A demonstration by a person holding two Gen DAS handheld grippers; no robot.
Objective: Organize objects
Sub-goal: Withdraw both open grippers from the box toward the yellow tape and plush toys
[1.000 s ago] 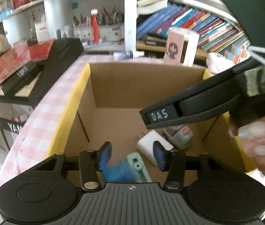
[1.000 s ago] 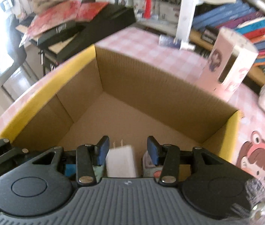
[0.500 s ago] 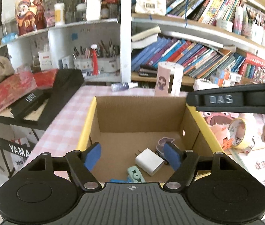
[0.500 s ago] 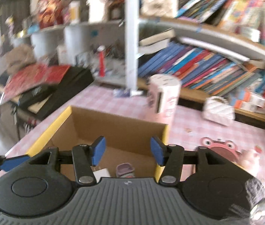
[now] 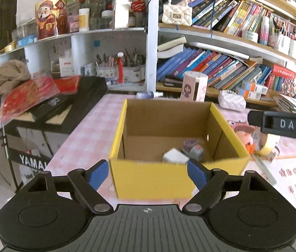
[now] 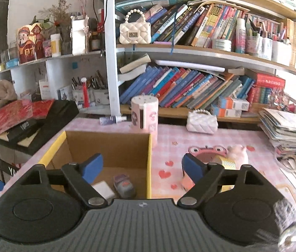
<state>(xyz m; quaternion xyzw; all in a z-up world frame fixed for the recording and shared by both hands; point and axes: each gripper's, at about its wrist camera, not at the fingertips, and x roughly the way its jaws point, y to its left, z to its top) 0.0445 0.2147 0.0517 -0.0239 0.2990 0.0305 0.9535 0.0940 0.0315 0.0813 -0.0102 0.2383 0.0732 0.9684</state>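
Note:
A yellow-sided cardboard box (image 5: 152,178) stands on the pink checked table; it also shows in the right wrist view (image 6: 149,163). Inside lie a white charger (image 5: 175,156) and a small grey and purple gadget (image 5: 193,149), also seen from the right as the charger (image 6: 103,189) and the gadget (image 6: 124,185). My left gripper (image 5: 148,173) is open and empty, back from the box's near wall. My right gripper (image 6: 142,166) is open and empty, above the box's right edge. Its body (image 5: 282,125) shows at the right of the left wrist view.
A pink cylinder holder (image 6: 144,115), a spray bottle (image 6: 112,119) and a white quilted purse (image 6: 201,121) stand behind the box. A pink frog mat (image 6: 207,152), a pink toy (image 6: 237,152) and stacked papers (image 6: 288,128) lie right. A keyboard with red packets (image 5: 43,103) is left.
Both grippers have pulled up and back out of the box and opened wider. The charger and other items stay inside the box.

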